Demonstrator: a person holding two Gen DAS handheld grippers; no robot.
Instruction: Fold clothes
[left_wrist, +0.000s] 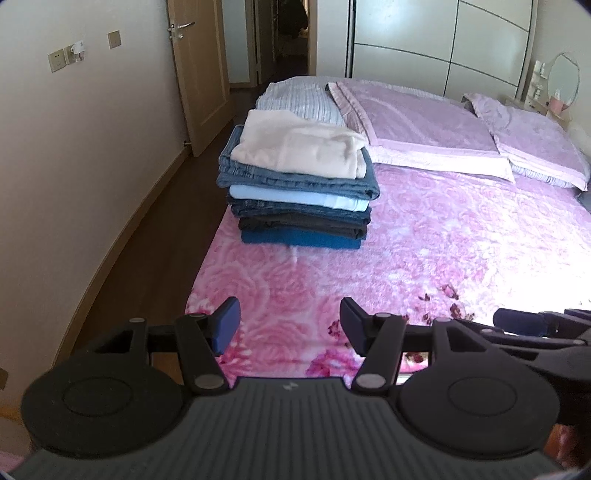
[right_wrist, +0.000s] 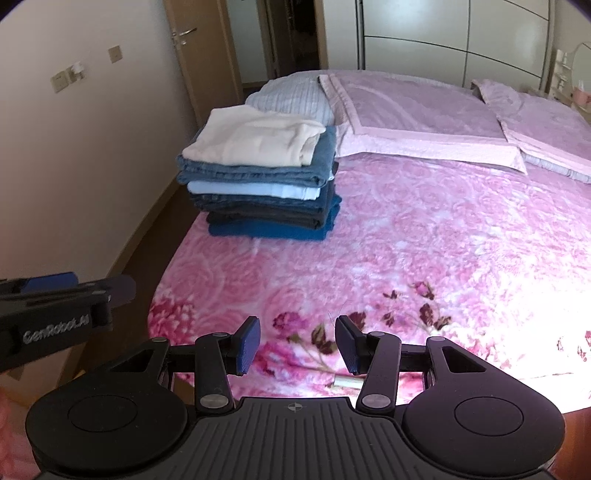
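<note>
A stack of folded clothes (left_wrist: 299, 188) sits on the left side of the pink floral bed (left_wrist: 443, 240): a cream garment (left_wrist: 299, 147) on top, then denim, pale blue, dark and blue layers. The stack also shows in the right wrist view (right_wrist: 258, 184). My left gripper (left_wrist: 290, 325) is open and empty, above the bed's near edge, well short of the stack. My right gripper (right_wrist: 297, 347) is open and empty above the bed's near edge. The left gripper also appears at the left of the right wrist view (right_wrist: 99, 291).
Pink pillows (left_wrist: 417, 125) and a folded pale quilt (left_wrist: 299, 99) lie at the head of the bed. A wall and wooden door (left_wrist: 199, 74) stand left, with dark floor (left_wrist: 147, 240) between wall and bed. A wardrobe (left_wrist: 443, 40) is at the back.
</note>
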